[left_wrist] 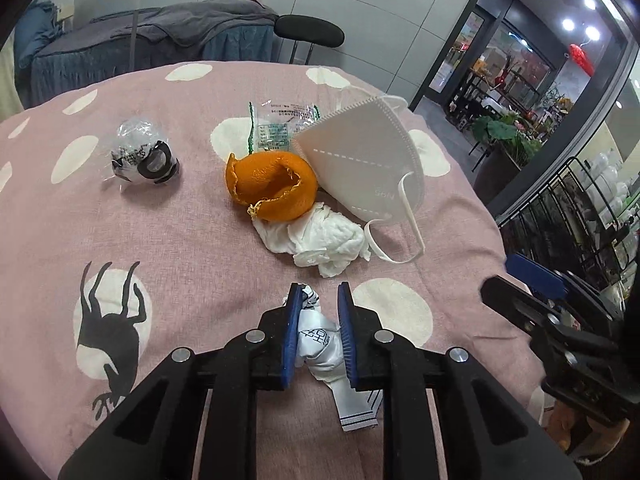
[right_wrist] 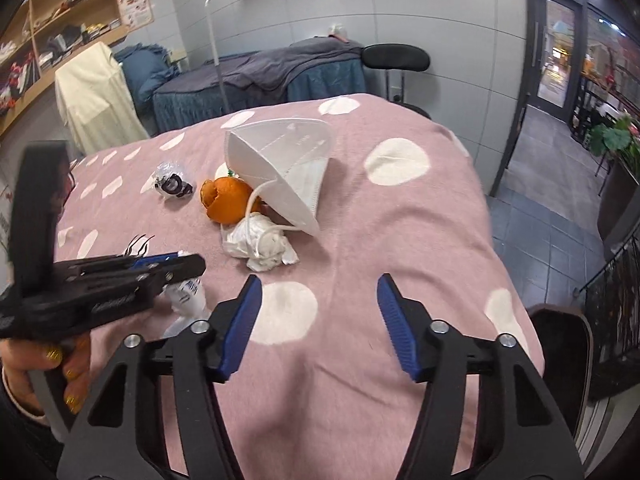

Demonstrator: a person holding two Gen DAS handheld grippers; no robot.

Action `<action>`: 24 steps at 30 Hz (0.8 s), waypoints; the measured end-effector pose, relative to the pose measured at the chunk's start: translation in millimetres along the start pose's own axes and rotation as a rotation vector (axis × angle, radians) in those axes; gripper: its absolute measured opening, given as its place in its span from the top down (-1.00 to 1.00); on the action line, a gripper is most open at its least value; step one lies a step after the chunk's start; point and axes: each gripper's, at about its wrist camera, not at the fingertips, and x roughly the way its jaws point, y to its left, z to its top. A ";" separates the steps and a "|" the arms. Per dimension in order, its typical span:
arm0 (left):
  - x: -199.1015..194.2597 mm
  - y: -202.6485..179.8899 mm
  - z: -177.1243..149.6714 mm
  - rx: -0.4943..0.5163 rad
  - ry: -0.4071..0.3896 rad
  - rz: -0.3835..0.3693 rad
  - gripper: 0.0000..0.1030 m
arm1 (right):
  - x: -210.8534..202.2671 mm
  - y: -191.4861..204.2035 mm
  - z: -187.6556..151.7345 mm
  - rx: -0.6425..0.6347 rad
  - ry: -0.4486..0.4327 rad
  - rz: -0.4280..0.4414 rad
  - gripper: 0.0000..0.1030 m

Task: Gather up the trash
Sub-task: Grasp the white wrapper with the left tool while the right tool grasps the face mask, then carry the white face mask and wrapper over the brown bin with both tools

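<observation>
The left hand-held gripper (left_wrist: pixel 319 320) is clamping a crumpled white wrapper with black print (left_wrist: pixel 320 340) between its blue pads (left_wrist: pixel 291 332), the wrapper's tail hanging below the jaws, near the front edge of the counter (left_wrist: pixel 192 240), which is wearing a pink cloth with white dots. The right wrist view is showing a hand (right_wrist: pixel 48 376) gripping this tool from the left side, with the wrapper (right_wrist: pixel 188 298) protruding beneath its tip.

Remaining items, left to right across the counter in the left wrist view:
- A clear crumpled plastic piece with a black ring (left_wrist: pixel 144 156) is lying toward the left edge, well apart from the others
- A clear printed packet (left_wrist: pixel 276 124) is lying toward the far edge, partly under the mask
- An orange peel (left_wrist: pixel 272 186) is sitting at the centre, touching the tissue
- A crumpled white tissue (left_wrist: pixel 324 240) is lying just in front of the peel
- A white folded face mask (left_wrist: pixel 360 160) is lying right of the peel, one ear loop trailing beside the tissue

The right hand-held gripper (right_wrist: pixel 319 320) is hovering over the front right part of the counter with its jaws standing apart and nothing between them
</observation>
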 end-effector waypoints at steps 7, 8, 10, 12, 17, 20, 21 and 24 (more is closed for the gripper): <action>-11.8 8.7 2.1 -0.039 -0.038 -0.040 0.64 | 44.6 21.5 46.1 -0.108 0.044 -0.023 0.07; -10.3 9.3 3.8 -0.042 -0.041 -0.040 0.64 | 52.3 22.8 52.7 -0.119 0.048 -0.027 0.07; -10.2 11.9 3.9 -0.048 -0.041 -0.047 0.64 | 64.0 24.1 63.8 -0.131 0.055 -0.031 0.21; -8.2 13.5 5.1 -0.052 -0.042 -0.046 0.64 | 75.6 27.1 69.3 -0.149 0.072 -0.040 0.47; -9.5 14.4 3.9 -0.058 -0.047 -0.041 0.64 | 75.1 36.3 62.0 -0.175 0.060 -0.034 0.95; -10.1 11.1 1.2 -0.046 -0.052 -0.040 0.64 | 56.5 36.6 55.4 -0.178 0.022 -0.049 0.95; -10.4 9.4 0.9 -0.041 -0.055 -0.046 0.64 | 49.4 36.0 53.0 -0.176 0.010 -0.051 0.95; -12.6 6.1 0.0 -0.033 -0.066 -0.043 0.64 | 28.3 34.0 44.9 -0.168 -0.026 -0.047 0.96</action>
